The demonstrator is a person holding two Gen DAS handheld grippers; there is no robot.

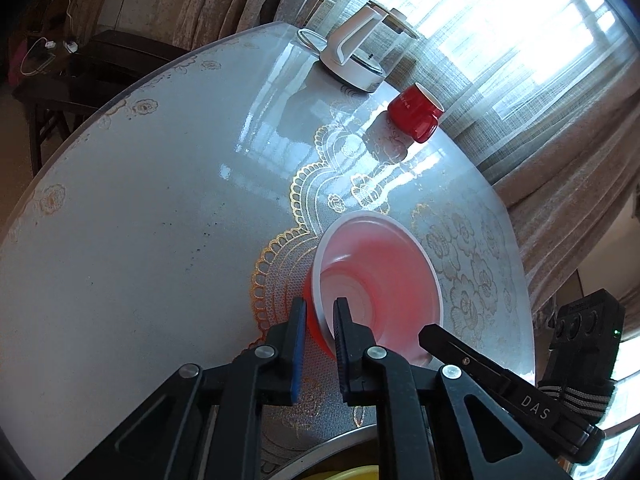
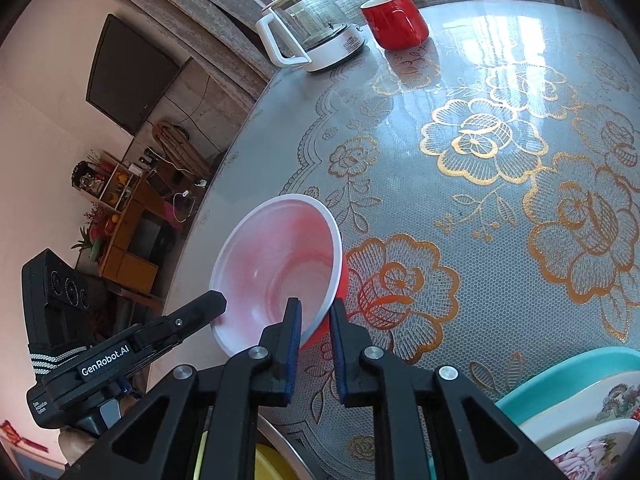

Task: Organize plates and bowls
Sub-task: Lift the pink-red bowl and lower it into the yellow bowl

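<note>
Your left tongs (image 1: 320,320) and right tongs (image 2: 314,322) both pinch the bowl (image 1: 380,280) rim, held tilted over the table (image 1: 140,220); uneven pulling could slip it free.

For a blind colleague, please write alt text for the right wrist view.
Both grippers pinch opposite rims of a tilted red bowl above a lace-patterned table: right gripper near, left gripper from the left. Behind stand a red mug and a kettle.
</note>
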